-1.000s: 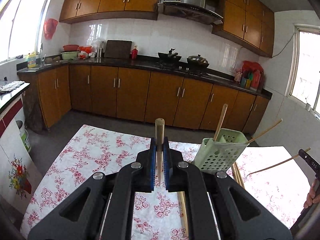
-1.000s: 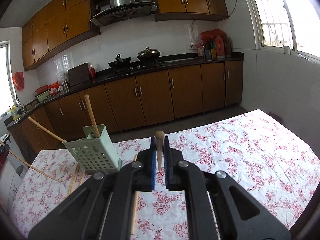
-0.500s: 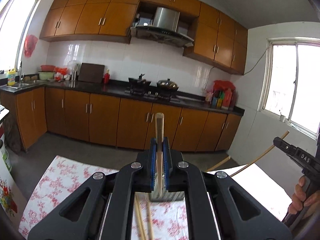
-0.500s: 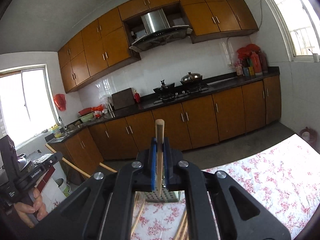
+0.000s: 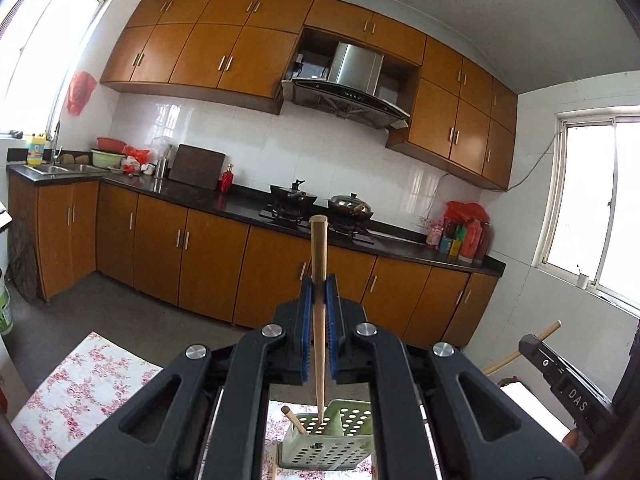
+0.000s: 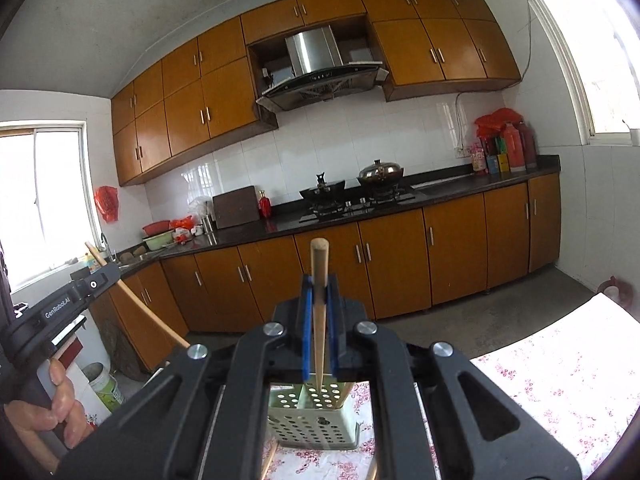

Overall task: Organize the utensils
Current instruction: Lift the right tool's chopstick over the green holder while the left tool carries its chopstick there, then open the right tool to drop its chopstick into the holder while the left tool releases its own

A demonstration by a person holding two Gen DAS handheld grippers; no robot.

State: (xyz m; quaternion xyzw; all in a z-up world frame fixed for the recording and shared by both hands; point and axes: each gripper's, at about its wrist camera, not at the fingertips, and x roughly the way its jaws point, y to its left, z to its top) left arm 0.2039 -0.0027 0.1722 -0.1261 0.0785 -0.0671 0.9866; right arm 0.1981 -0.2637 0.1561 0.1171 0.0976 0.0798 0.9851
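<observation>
My left gripper (image 5: 319, 292) is shut on a wooden chopstick (image 5: 319, 264) that stands upright, its thin tip just above the pale green perforated utensil basket (image 5: 328, 446). Another chopstick (image 5: 293, 419) leans in that basket. My right gripper (image 6: 319, 292) is shut on a second chopstick (image 6: 319, 272), its tip over the same basket (image 6: 316, 420). The left gripper with its chopstick (image 6: 132, 300) shows at the left of the right wrist view. The right gripper's chopstick (image 5: 520, 347) shows at the right of the left wrist view.
The basket stands on a table with a floral cloth (image 5: 80, 376), which also shows in the right wrist view (image 6: 560, 380). More chopsticks (image 6: 269, 456) lie on the cloth beside the basket. Kitchen cabinets (image 5: 208, 264) and a stove counter lie beyond the table.
Both grippers have tilted upward and moved in over the basket, which has dropped from mid-frame to the bottom between the fingers. Both chopstick tips have come down over the basket's opening.
</observation>
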